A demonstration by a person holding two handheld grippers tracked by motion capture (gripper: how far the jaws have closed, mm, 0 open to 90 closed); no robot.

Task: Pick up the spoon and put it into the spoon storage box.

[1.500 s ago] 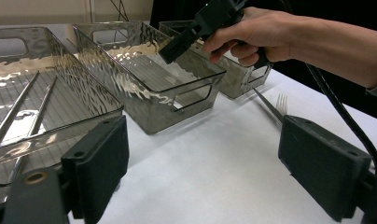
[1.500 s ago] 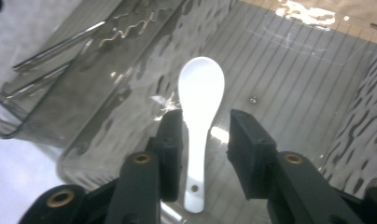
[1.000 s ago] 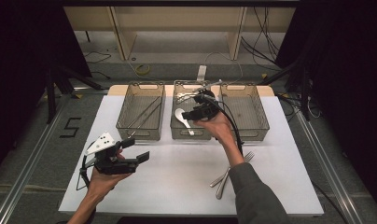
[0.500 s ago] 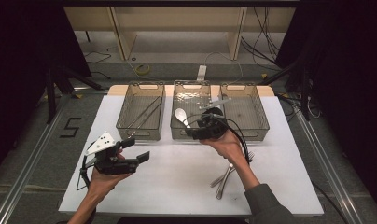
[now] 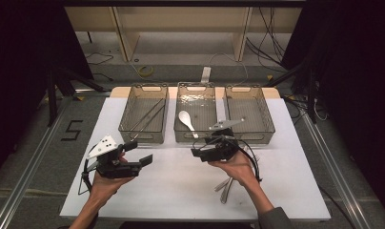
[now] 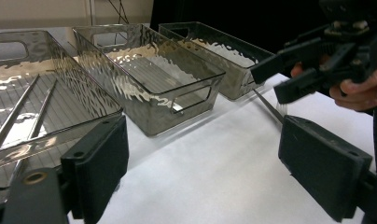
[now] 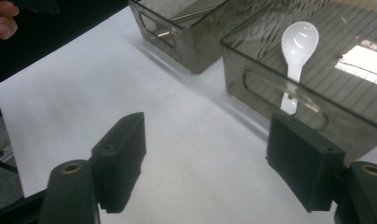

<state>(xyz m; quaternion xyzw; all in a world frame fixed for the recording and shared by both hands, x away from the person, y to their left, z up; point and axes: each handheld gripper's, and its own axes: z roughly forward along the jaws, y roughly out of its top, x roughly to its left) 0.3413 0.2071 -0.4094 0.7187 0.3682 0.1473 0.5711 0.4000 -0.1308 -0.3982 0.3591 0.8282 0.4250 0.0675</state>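
Desk [image 5: 181, 191] with a white top carries three clear smoked-plastic bins in a row along its far half. The left bin [image 5: 144, 114] holds thin metal rods lying diagonally on its floor. The middle bin [image 5: 196, 112] holds one white spoon [image 5: 186, 120], bowl toward the far side, handle pointing toward the near wall. The right bin [image 5: 248, 113] stands just beside the middle bin.

Left gripper [image 5: 136, 153] is held in the left hand [image 5: 107, 183] above the near left part of the desk, well apart from the bins. Its jaws stand wide open with nothing between them; in the left gripper view [image 6: 196, 158] bare white desk shows in the gap, with the three bins ahead.

Right gripper [image 5: 196, 153] is held in the right hand [image 5: 236, 164] above the desk, just in front of the near wall of the middle bin. Its jaws point to the left and stand wide open, holding nothing. In the right gripper view [image 7: 205, 158] the white spoon [image 7: 296, 56] lies inside the bin beyond the jaws, apart from them.

Metal cutlery [image 5: 226, 188] lies on the desk near the right forearm, partly hidden by it; the individual pieces cannot be told apart.
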